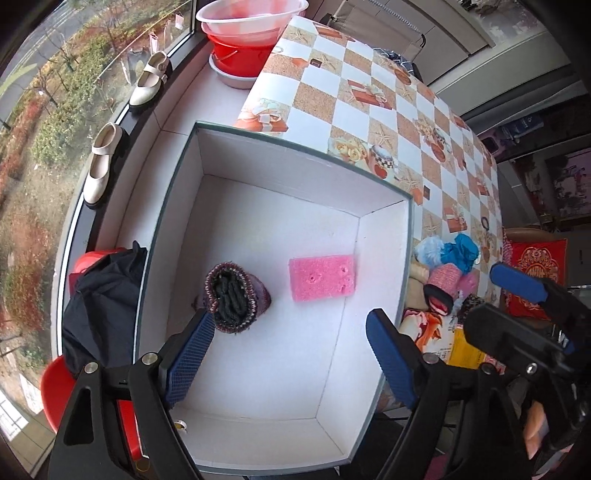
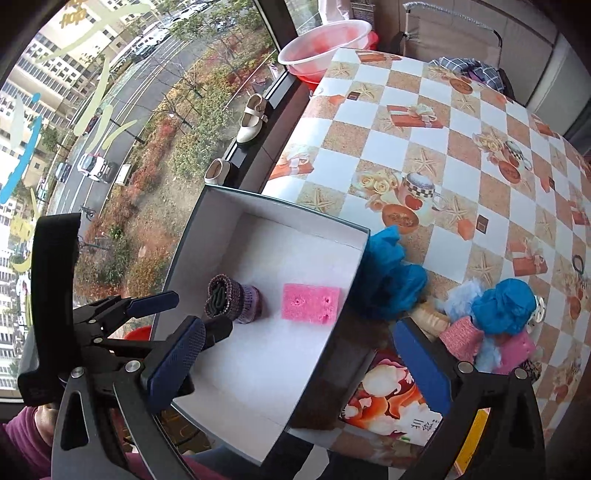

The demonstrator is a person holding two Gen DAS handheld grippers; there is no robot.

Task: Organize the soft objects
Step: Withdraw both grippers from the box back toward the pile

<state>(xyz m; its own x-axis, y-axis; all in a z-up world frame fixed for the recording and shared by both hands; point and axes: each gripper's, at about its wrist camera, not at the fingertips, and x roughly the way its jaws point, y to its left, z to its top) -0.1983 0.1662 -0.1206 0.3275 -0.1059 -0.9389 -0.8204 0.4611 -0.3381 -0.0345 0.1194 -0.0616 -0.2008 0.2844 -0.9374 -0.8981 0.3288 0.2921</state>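
Observation:
A white box stands at the table's near edge. In it lie a rolled purple knit sock and a pink sponge. My left gripper is open and empty above the box, its left pad close to the sock. My right gripper is open and empty over the box's right wall; it also shows in the left wrist view. A pile of soft things lies right of the box: blue cloth, pale blue fluff, pink knit pieces.
A blue cloth hangs at the box's right rim. A printed packet lies under the right gripper. Dark clothing on a red stool sits left of the box. Shoes line the window sill; basins stand beyond.

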